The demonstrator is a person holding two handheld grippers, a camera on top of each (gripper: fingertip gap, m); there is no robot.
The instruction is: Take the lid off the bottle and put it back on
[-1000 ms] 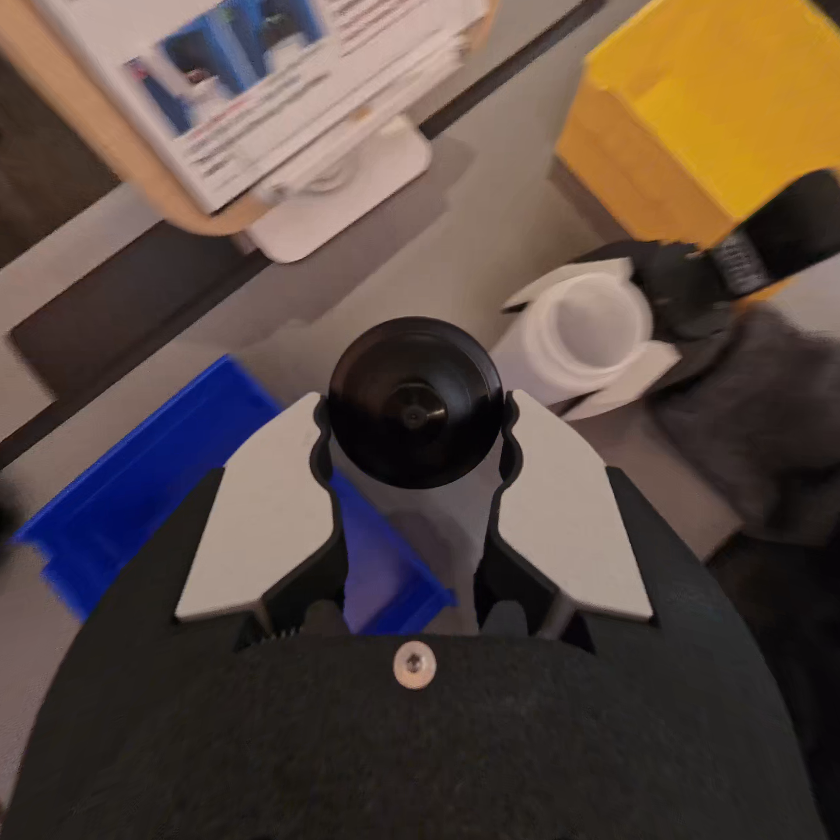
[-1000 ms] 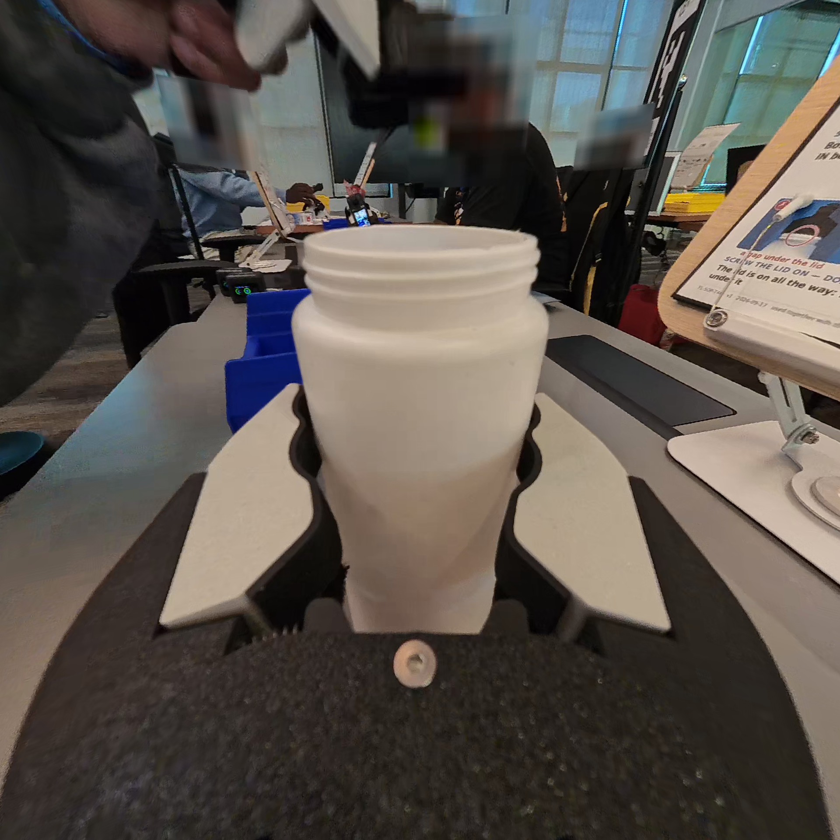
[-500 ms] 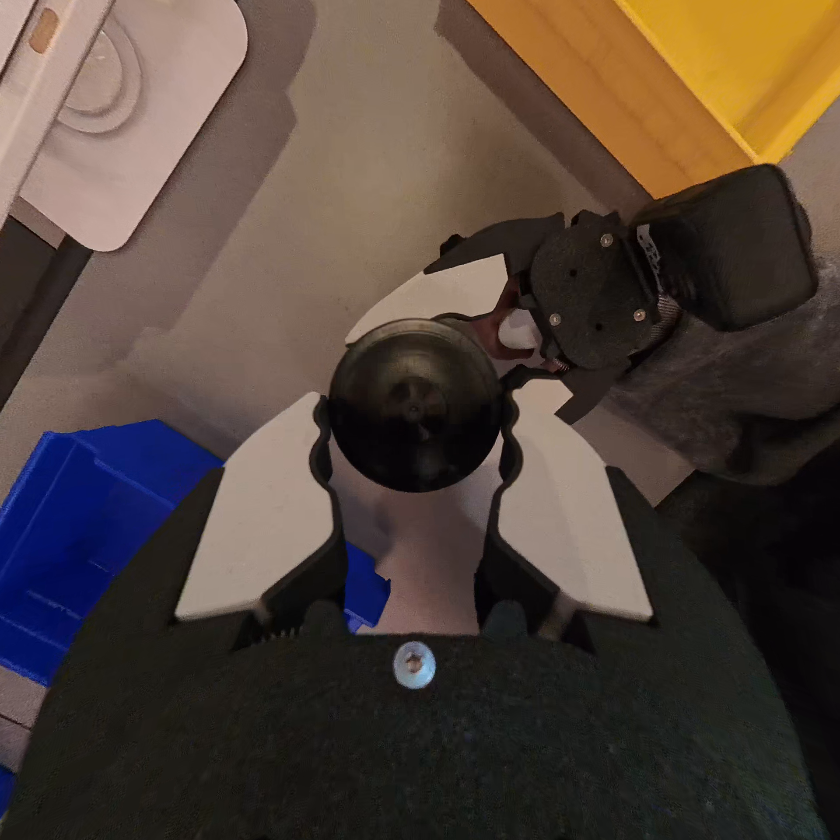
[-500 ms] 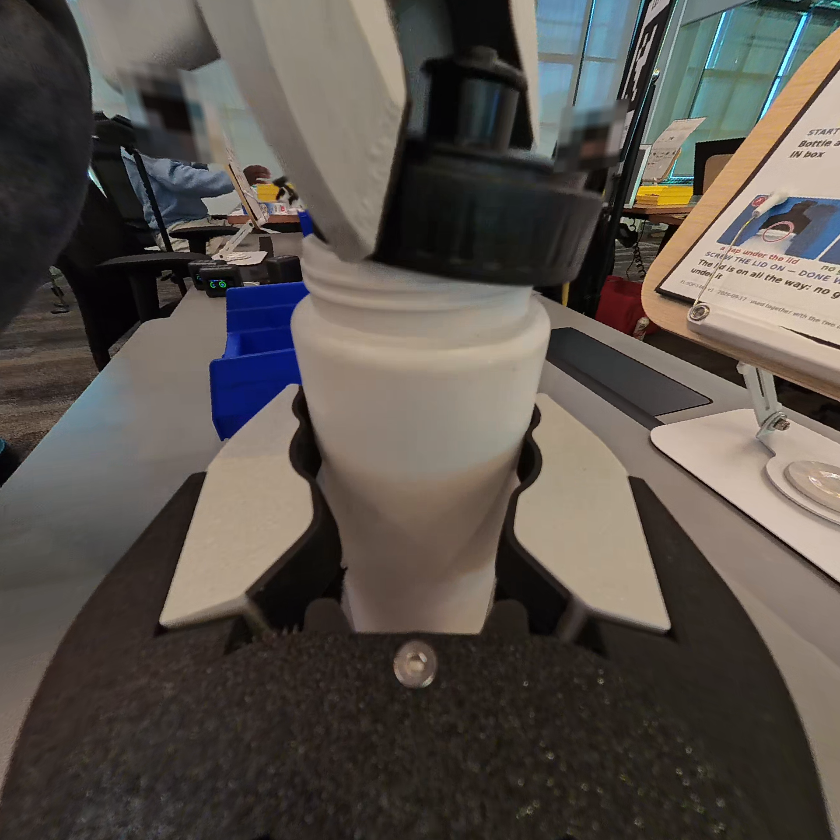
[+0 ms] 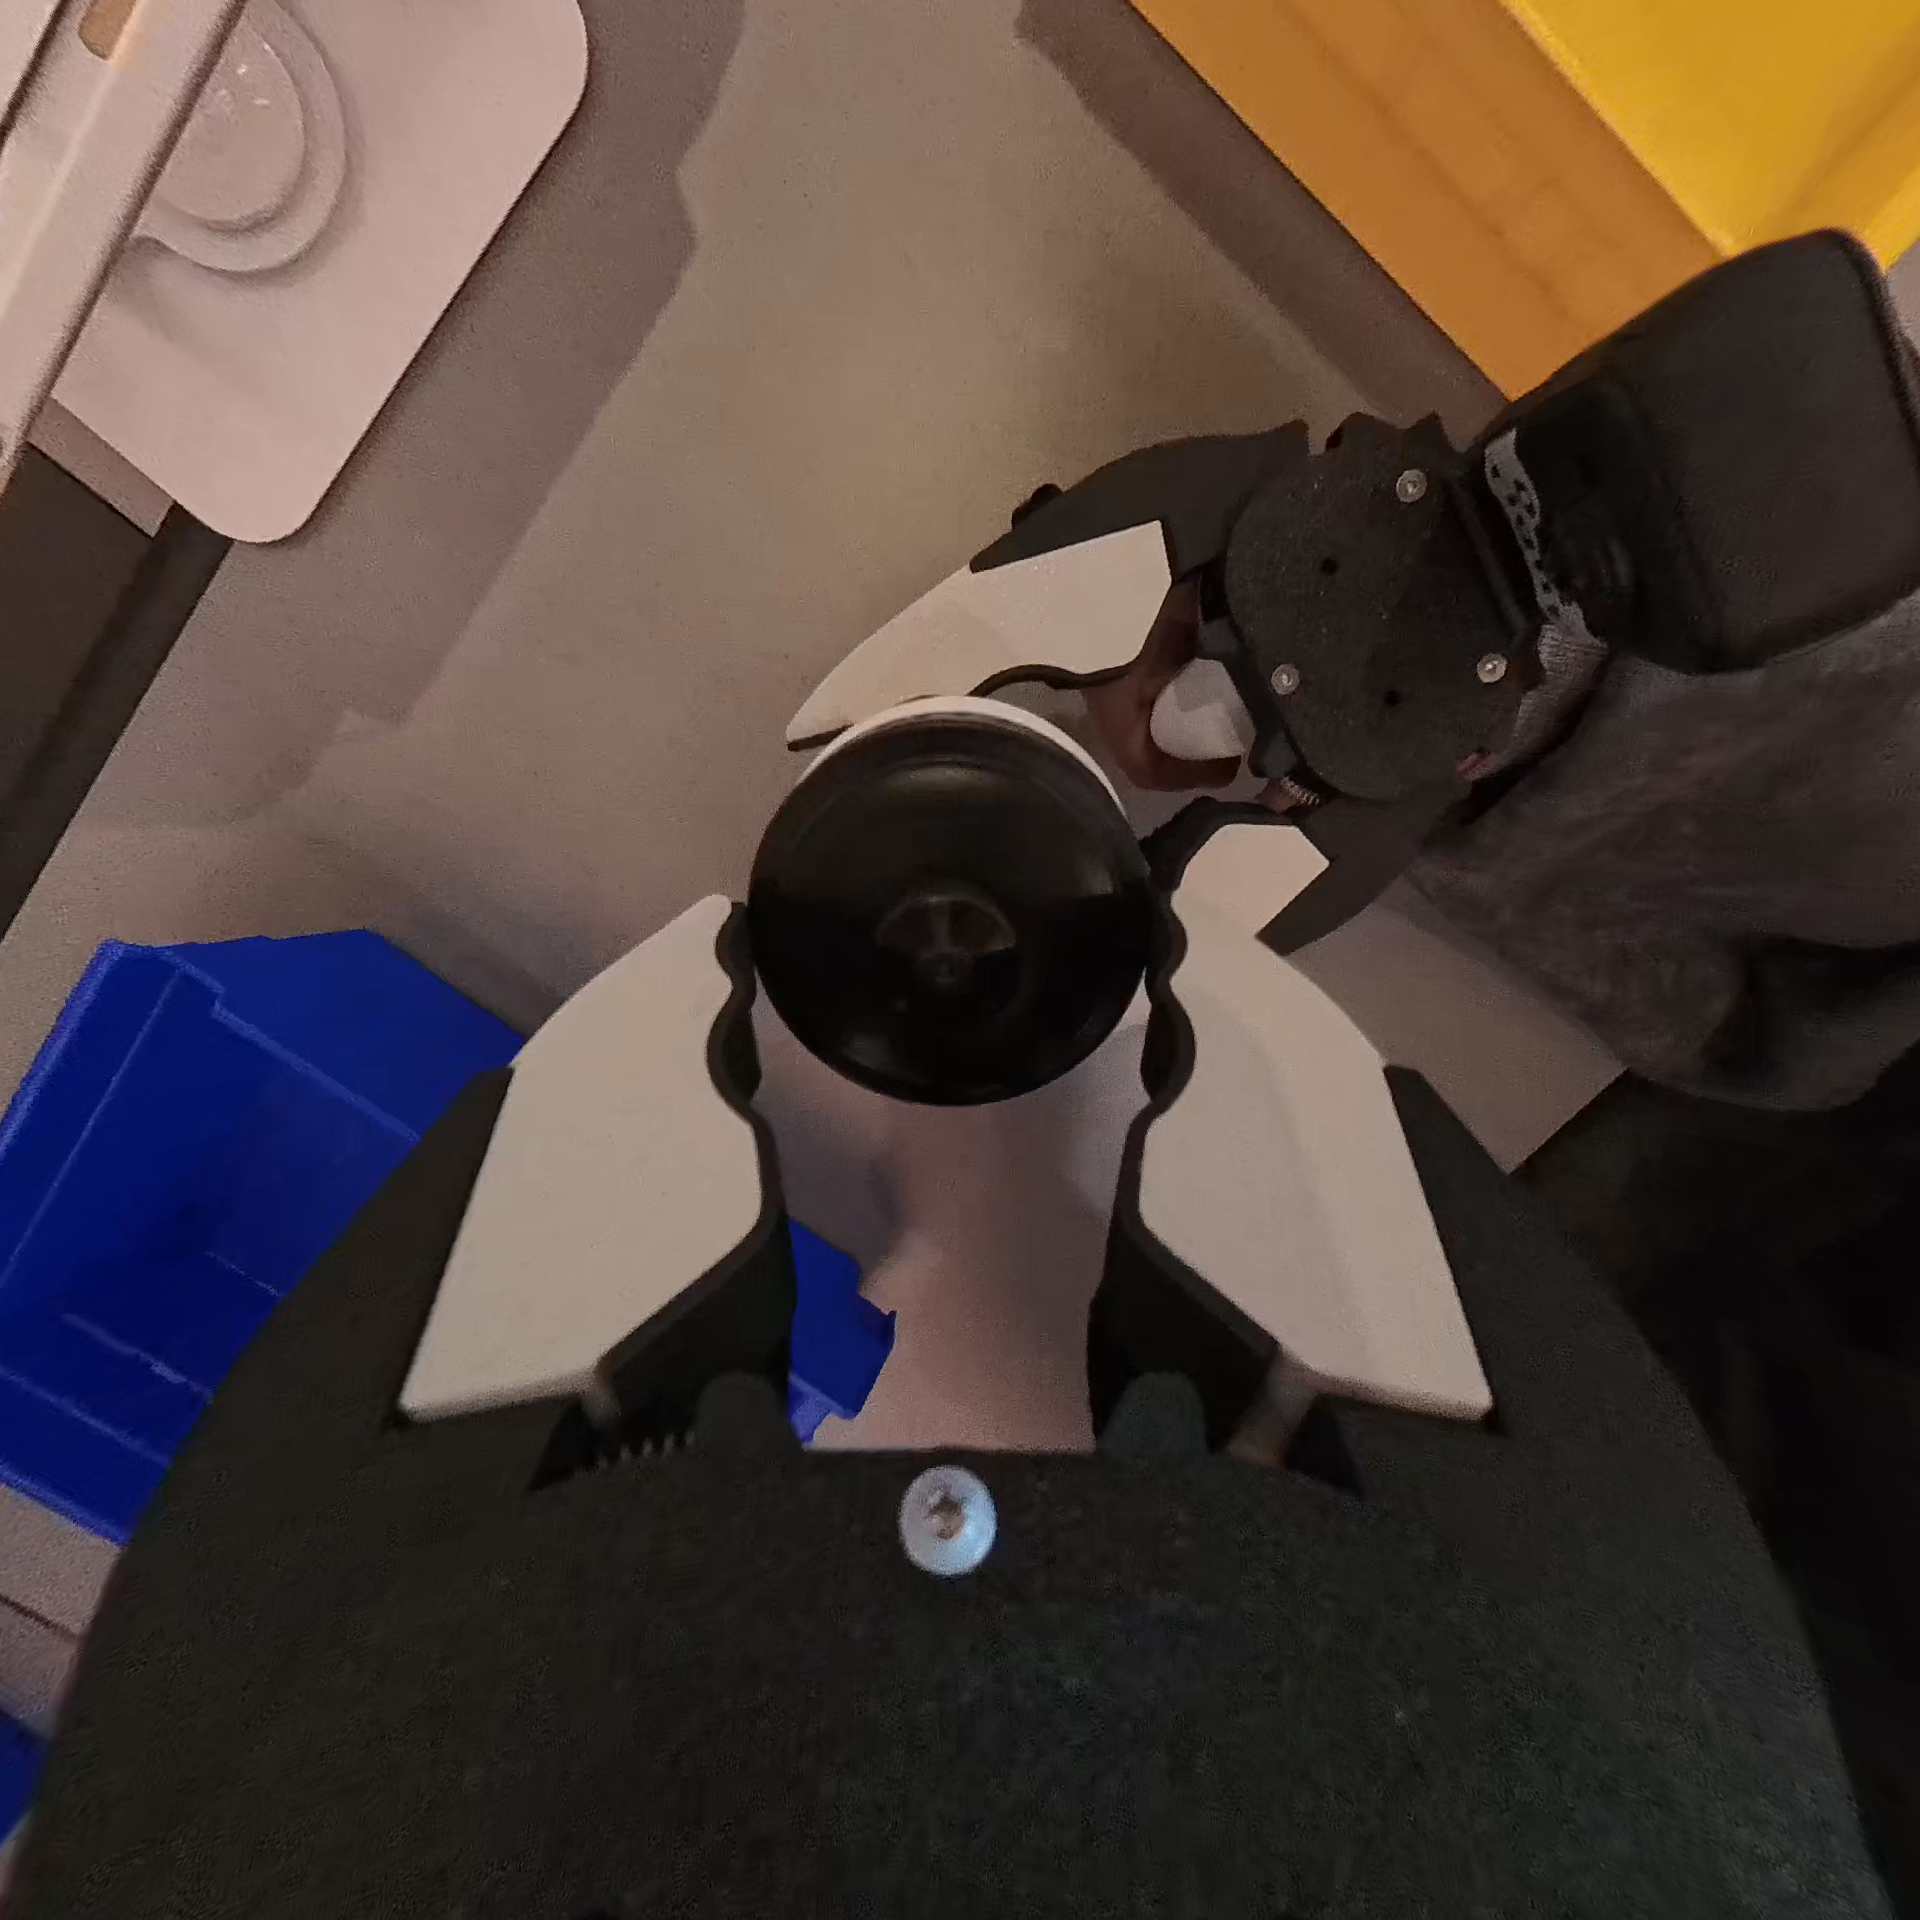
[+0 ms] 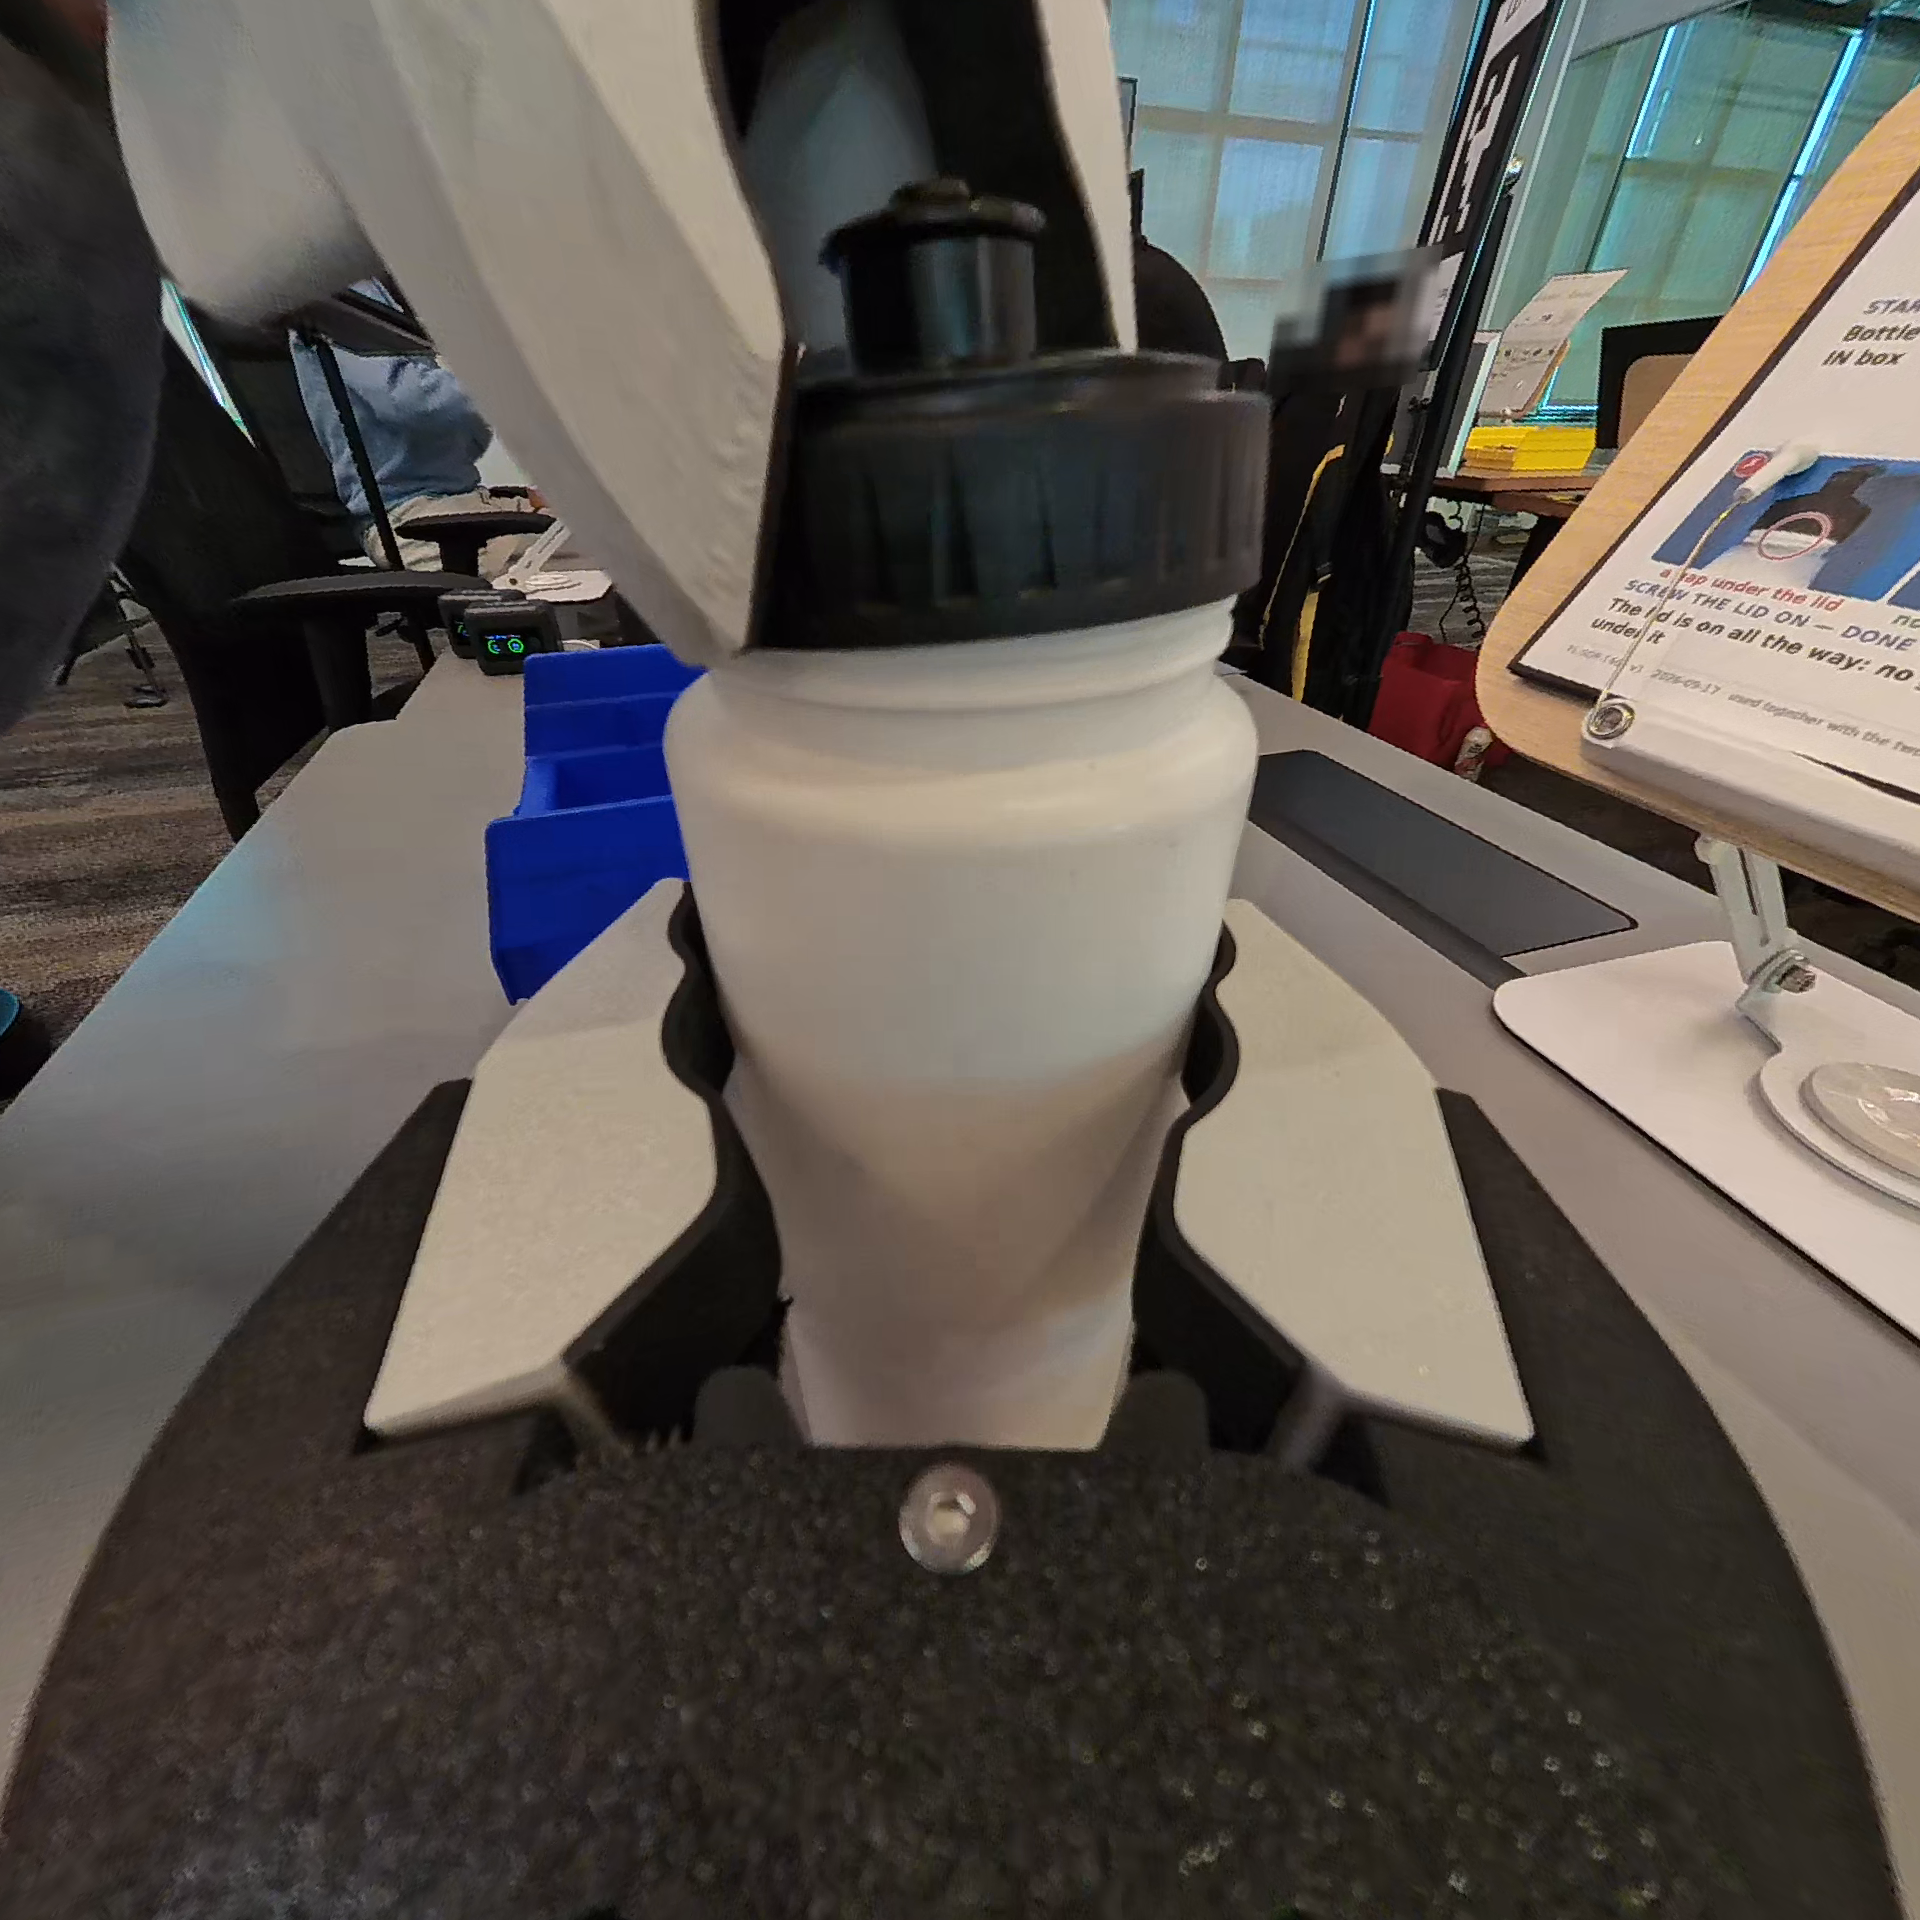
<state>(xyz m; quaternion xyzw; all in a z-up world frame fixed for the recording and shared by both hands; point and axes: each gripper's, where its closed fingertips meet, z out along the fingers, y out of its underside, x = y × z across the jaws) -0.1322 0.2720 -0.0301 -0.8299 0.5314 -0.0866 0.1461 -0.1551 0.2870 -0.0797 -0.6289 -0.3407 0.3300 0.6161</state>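
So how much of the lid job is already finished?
Lid removal looks done. Now the left tool holds the black lid on the white bottle's mouth, while the right tool clamps the bottle. White thread shows below the lid, so screwing down and releasing remain.

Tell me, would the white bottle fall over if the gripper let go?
Probably not straight away: the white bottle stands upright, though tall, so a nudge might tip it. The right gripper pinches its sides without denting them, so it seems stiff. How heavy it is, I can't tell.
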